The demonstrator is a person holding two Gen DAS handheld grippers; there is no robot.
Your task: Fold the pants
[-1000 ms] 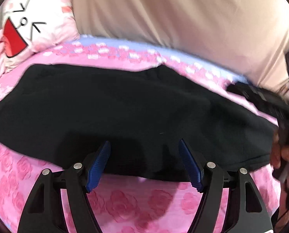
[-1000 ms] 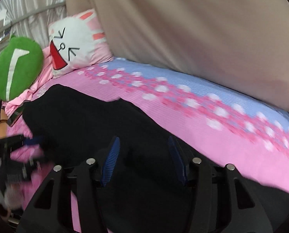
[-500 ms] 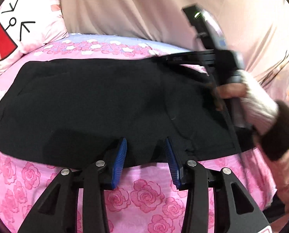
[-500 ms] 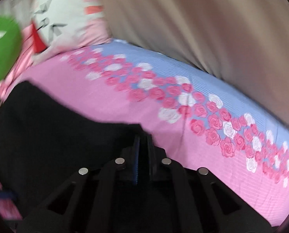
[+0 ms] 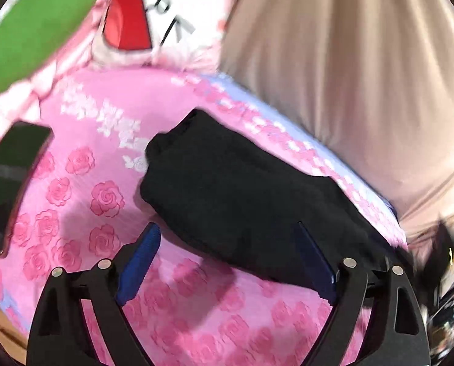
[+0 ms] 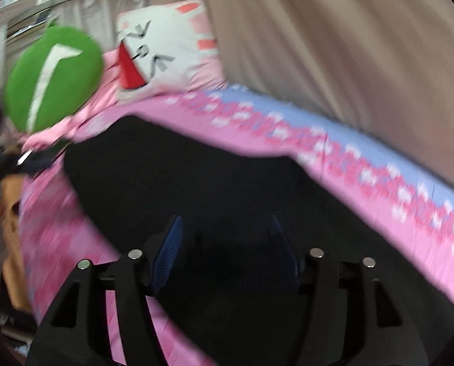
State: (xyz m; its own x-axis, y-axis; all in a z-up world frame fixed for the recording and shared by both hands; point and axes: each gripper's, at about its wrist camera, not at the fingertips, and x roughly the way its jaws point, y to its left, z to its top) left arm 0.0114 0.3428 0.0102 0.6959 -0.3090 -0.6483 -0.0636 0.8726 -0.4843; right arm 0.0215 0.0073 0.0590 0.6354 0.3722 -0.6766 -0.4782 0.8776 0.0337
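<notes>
The black pants (image 5: 242,195) lie folded in a thick bundle on the pink rose-print bed sheet (image 5: 83,201). My left gripper (image 5: 227,256) is open, above the near edge of the bundle, holding nothing. In the right wrist view the pants (image 6: 202,183) spread across the bed, blurred by motion. My right gripper (image 6: 227,244) is open just over the black cloth and holds nothing.
A white cartoon-face pillow (image 6: 162,52) and a green round cushion (image 6: 52,76) sit at the head of the bed. A dark phone (image 5: 10,177) lies on the sheet at the left. A beige curtain (image 5: 349,76) hangs behind the bed.
My right gripper was shut on the pants half a second ago and is now open. My left gripper opened wider and swung left toward the pillow end. The pants look more bundled.
</notes>
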